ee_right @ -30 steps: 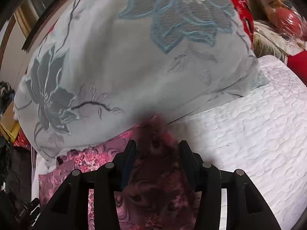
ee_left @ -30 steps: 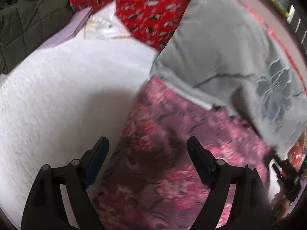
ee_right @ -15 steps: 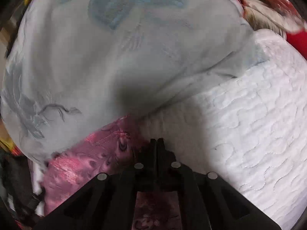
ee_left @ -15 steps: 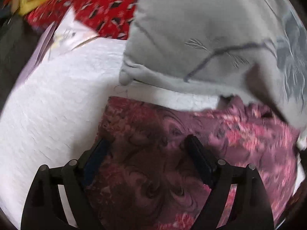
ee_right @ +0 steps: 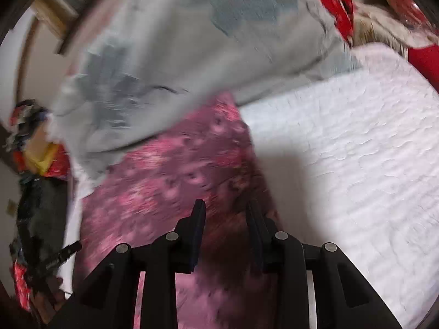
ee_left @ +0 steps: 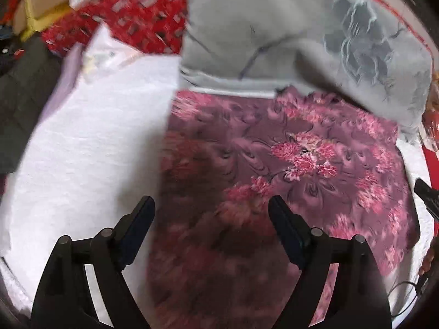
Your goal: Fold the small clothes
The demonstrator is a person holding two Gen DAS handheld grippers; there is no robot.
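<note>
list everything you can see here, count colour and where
floral cloth: 1, maroon with pink flowers, spread flat on the white quilt
white quilt: 1, white, textured, under the cloth
pillow: 1, grey with blue-grey flowers, at the cloth's far edge, overlapping it
red patterned fabric: 1, red with pale marks, beyond the quilt
dark jacket: 1, black, off the quilt's left side
left tool: 1, black, open, over the cloth's left edge
right tool: 1, black, open, over the cloth's right edge

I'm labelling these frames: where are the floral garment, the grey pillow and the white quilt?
floral garment [ee_left: 301, 161]: left wrist view, on its pink flower print.
grey pillow [ee_left: 247, 27]: left wrist view, on its plain upper face.
white quilt [ee_right: 356, 150]: right wrist view, on bare stitched surface.
</note>
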